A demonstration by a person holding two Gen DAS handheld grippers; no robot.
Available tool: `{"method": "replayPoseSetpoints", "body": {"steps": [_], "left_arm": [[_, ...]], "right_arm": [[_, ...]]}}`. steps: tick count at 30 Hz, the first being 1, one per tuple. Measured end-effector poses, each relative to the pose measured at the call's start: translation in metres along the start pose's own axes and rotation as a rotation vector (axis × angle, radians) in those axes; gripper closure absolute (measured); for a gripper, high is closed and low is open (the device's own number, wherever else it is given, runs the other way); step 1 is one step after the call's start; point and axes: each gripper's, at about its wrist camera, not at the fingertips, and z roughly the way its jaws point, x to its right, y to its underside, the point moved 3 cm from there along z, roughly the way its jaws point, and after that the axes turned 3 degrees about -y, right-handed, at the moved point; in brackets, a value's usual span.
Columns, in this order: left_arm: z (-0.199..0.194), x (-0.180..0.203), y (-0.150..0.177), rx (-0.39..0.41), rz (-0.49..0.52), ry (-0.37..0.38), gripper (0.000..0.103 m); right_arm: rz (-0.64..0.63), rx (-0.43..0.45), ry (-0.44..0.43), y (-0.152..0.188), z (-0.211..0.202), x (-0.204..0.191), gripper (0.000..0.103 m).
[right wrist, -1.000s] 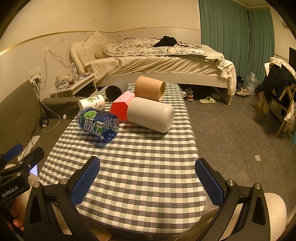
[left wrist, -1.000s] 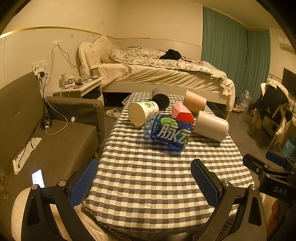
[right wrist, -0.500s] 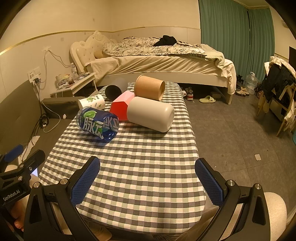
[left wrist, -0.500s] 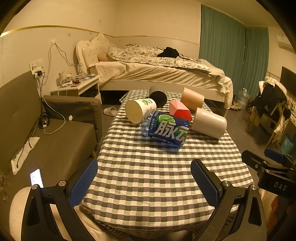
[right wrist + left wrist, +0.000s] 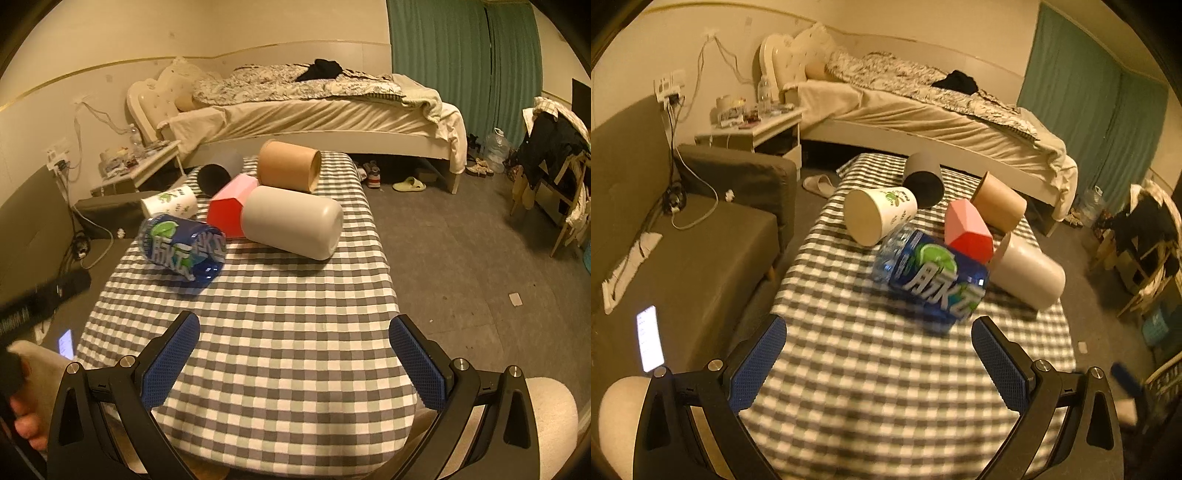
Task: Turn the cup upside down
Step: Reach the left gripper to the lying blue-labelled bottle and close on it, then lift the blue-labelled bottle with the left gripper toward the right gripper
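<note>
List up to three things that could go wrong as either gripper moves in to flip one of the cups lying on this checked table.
1. The cups lie packed together: the pink cup is wedged between the grey cup and the blue bottle, so open fingers may knock a neighbour.
2. The round grey cup lies on its side near the table edge and could roll off.
3. The bottle lies in front of the left gripper, blocking its path.

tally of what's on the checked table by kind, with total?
Cups, all lying on their sides: 4 (white printed cup, dark grey cup, tan cup, pale grey cup)
Blue-labelled bottle: 1
Pink-and-red faceted block: 1
Total: 6
</note>
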Motion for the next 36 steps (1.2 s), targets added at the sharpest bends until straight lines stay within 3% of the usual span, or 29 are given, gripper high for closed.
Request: {"method": "replayPoseSetpoints", "body": {"steps": [11,19,29,31,36], "left_arm": [[0.079,0.030,-0.038,-0.207,-0.182,-0.019,0.001],[0.117,0.047,-0.040,-0.320,-0.233,0.014,0.003],[0.098,0.044,-0.031,-0.396,-0.196,0.156,0.028],[0.086,0.042,-0.028,-0.401,-0.178,0.192,0.044],[0.064,0.039,-0.017,-0.457,-0.091,0.176,0.045]], "right_arm": [[0.074,-0.035,-0.011,-0.022,0.031,0.023,0.000],[0.151,-0.068,-0.023,-0.026,0.048,0.041,0.000],[0.154,-0.054,-0.005,-0.028,0.042,0.043,0.000],[0.146,-0.039,-0.002,-0.029,0.036,0.042,0.000],[0.112,0.008,0.003,-0.030,0.020,0.036,0.000]]}}
